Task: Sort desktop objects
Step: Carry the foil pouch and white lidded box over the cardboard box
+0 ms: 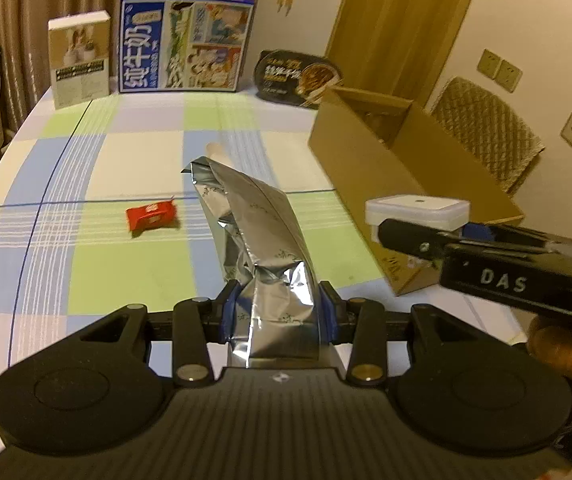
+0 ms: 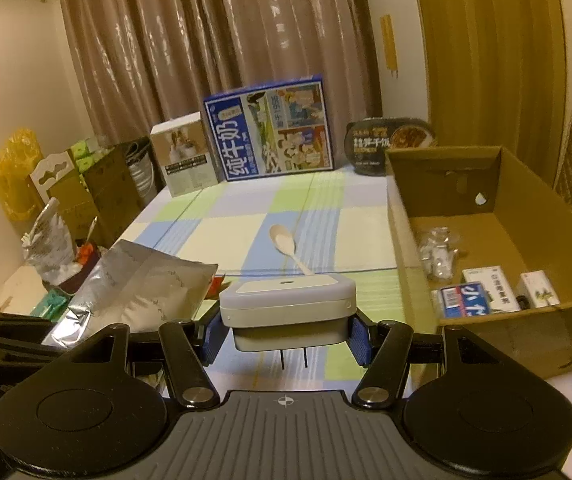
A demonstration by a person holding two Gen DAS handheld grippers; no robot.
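Foil pouch [image 1: 262,240] between left jaws

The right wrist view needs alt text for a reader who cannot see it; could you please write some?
The right gripper holds a white plug adapter above a checked tablecloth. An open cardboard box with small packets inside stands to the right; a wooden spoon lies ahead, and a silver foil pouch shows at left.

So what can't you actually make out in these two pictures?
- Spoon, left wrist view: mostly hidden behind the foil bag.
- Red packet, right wrist view: nearly covered by that bag.
- Cardboard box contents, left wrist view: hidden by its wall.
- Plug prongs of the white adapter: hidden by the right tool.
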